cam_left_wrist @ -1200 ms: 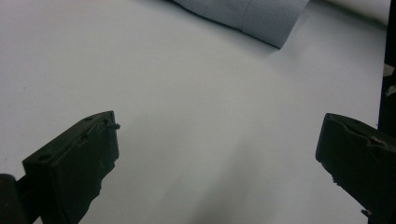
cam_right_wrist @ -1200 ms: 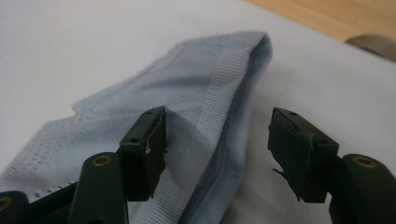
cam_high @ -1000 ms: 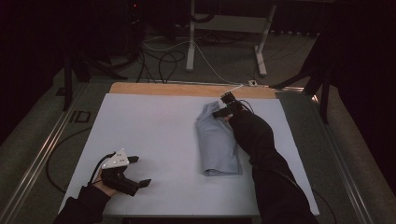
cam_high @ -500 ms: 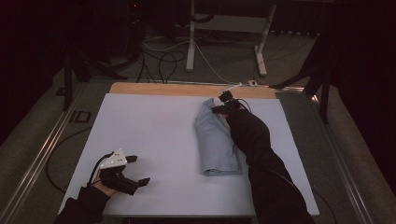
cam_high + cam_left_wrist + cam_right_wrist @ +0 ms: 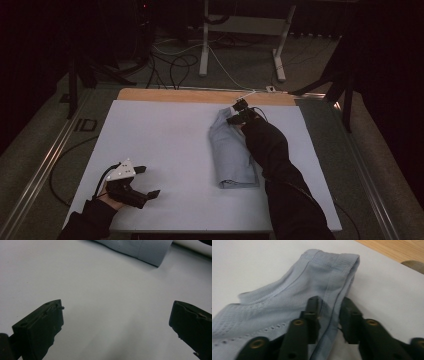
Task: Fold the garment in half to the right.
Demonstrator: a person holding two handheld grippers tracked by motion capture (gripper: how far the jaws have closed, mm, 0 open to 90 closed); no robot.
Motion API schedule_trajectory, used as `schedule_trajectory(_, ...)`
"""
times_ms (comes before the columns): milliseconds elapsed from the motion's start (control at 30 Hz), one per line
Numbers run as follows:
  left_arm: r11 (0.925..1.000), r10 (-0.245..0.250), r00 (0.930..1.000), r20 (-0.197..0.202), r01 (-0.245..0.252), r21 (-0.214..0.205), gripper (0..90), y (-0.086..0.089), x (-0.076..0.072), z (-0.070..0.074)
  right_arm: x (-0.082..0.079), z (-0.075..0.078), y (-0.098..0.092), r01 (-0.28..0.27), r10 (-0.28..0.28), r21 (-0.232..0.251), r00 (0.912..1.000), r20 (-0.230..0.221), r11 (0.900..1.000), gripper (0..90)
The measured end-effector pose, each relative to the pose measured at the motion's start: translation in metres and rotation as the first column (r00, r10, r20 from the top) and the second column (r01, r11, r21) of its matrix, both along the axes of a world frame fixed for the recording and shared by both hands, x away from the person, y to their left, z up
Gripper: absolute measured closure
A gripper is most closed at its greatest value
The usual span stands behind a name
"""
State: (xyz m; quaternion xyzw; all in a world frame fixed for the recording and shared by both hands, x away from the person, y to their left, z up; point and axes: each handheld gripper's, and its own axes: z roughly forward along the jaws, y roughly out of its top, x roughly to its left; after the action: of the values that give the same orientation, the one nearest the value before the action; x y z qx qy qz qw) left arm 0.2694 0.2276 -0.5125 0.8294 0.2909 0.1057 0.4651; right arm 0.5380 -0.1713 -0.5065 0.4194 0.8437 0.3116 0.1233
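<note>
Forearms in dark sleeves come in over the near edge of the table [image 5: 150, 125], whose white top lies bare across its whole left half. At the near left corner the left gripper [image 5: 148, 182] rests low by the front edge, its jaws spread wide with nothing between them; the left gripper view looks between them at bare white surface, with a corner of the garment [image 5: 150, 252] well beyond. From that gripper to the cloth the surface is open, and the same holds along the front edge as far as the right sleeve.

Right of centre lies the folded pale blue garment [image 5: 231, 150], running lengthwise from near to far. Its near end stops short of the front edge, and its far end stops short of the bare wooden strip [image 5: 200, 95] along the back of the table. The right forearm lies along the garment's right side, covering part of it.

At the far end sits the right gripper [image 5: 235, 114]. Its jaws have just been opening from a pinch and stand a little apart, one on each side of the ribbed edge of the garment [image 5: 337, 307], which passes through the gap. I cannot tell whether the pads press on the cloth. White surface remains to the right of this gripper, up to the table's right edge.
</note>
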Motion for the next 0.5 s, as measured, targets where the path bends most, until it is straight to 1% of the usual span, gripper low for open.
schedule_trajectory(33, 1.0, -0.001, 1.0, 0.004, 0.001, 0.003, 0.4, 0.0, 0.0, 0.001, -0.003, 0.007, -0.001, -0.018, 0.018, 0.016, 0.9998, 0.0, 0.9997, 48.3)
schedule_trajectory(67, 1.0, -0.001, 1.0, 0.004, 0.001, 0.003, 0.4, 0.0, 0.0, 0.001, -0.003, 0.007, -0.001, -0.018, 0.018, 0.016, 0.9998, 0.0, 0.9997, 48.3)
schedule_trajectory(100, 1.0, -0.001, 1.0, 0.004, 0.001, -0.001, 0.4, 0.0, 0.0, 0.001, -0.005, 0.011, -0.002, -0.026, 0.026, 0.02, 0.9996, 0.007, 0.9995, 46.0)
schedule_trajectory(133, 1.0, 0.0, 1.0, 0.005, 0.0, 0.001, 0.4, 0.0, 0.0, 0.001, -0.009, 0.016, -0.003, -0.04, 0.04, 0.027, 0.9988, 0.028, 0.9988, 40.8)
schedule_trajectory(167, 1.0, -0.002, 1.0, 0.007, 0.002, 0.002, 0.4, 0.0, -0.001, 0.001, -0.012, 0.02, -0.004, -0.048, 0.047, 0.041, 0.9984, 0.033, 0.998, 35.3)
schedule_trajectory(200, 1.0, -0.002, 1.0, 0.007, 0.002, 0.002, 0.4, 0.0, -0.001, 0.001, -0.012, 0.02, -0.004, -0.048, 0.047, 0.041, 0.9984, 0.033, 0.998, 35.3)
schedule_trajectory(233, 1.0, -0.007, 0.9999, 0.014, 0.007, 0.001, 0.4, -0.001, -0.002, 0.002, -0.025, 0.031, -0.007, -0.109, 0.106, 0.074, 0.9935, 0.042, 0.9913, 19.4)
schedule_trajectory(267, 1.0, -0.007, 0.9999, 0.014, 0.007, 0.001, 0.4, -0.001, -0.002, 0.002, -0.025, 0.031, -0.007, -0.109, 0.106, 0.074, 0.9935, 0.042, 0.9913, 19.4)
schedule_trajectory(300, 1.0, -0.007, 0.9998, 0.018, 0.007, 0.002, 0.4, -0.001, -0.002, 0.003, -0.035, 0.035, -0.008, -0.124, 0.121, 0.095, 0.9919, 0.039, 0.9877, 16.0)
schedule_trajectory(333, 1.0, -0.005, 0.9998, 0.019, 0.005, 0.002, 0.4, -0.001, -0.002, 0.004, -0.04, 0.037, -0.009, -0.15, 0.147, 0.1, 0.9885, 0.037, 0.9837, 13.7)
schedule_trajectory(367, 1.0, -0.005, 0.9997, 0.022, 0.005, 0.002, 0.4, -0.001, -0.002, 0.004, -0.046, 0.038, -0.009, -0.165, 0.162, 0.087, 0.986, 0.042, 0.9825, 14.2)
schedule_trajectory(400, 1.0, -0.006, 0.9996, 0.026, 0.006, 0.002, 0.4, -0.001, -0.003, 0.005, -0.051, 0.039, -0.01, -0.167, 0.163, 0.082, 0.9853, 0.052, 0.9825, 14.5)
schedule_trajectory(433, 1.0, -0.004, 0.9997, 0.026, 0.004, 0.0, 0.4, 0.0, -0.003, 0.005, -0.051, 0.039, -0.01, -0.167, 0.163, 0.082, 0.9853, 0.052, 0.9825, 14.5)
schedule_trajectory(467, 1.0, -0.002, 0.9997, 0.025, 0.002, 0.0, 0.4, 0.0, -0.003, 0.005, -0.063, 0.042, -0.014, -0.172, 0.167, 0.115, 0.9844, 0.055, 0.9783, 16.0)
schedule_trajectory(500, 1.0, -0.002, 0.9997, 0.024, 0.002, 0.0, 0.4, 0.0, -0.003, 0.005, -0.063, 0.042, -0.014, -0.172, 0.167, 0.115, 0.9844, 0.055, 0.9783, 16.0)
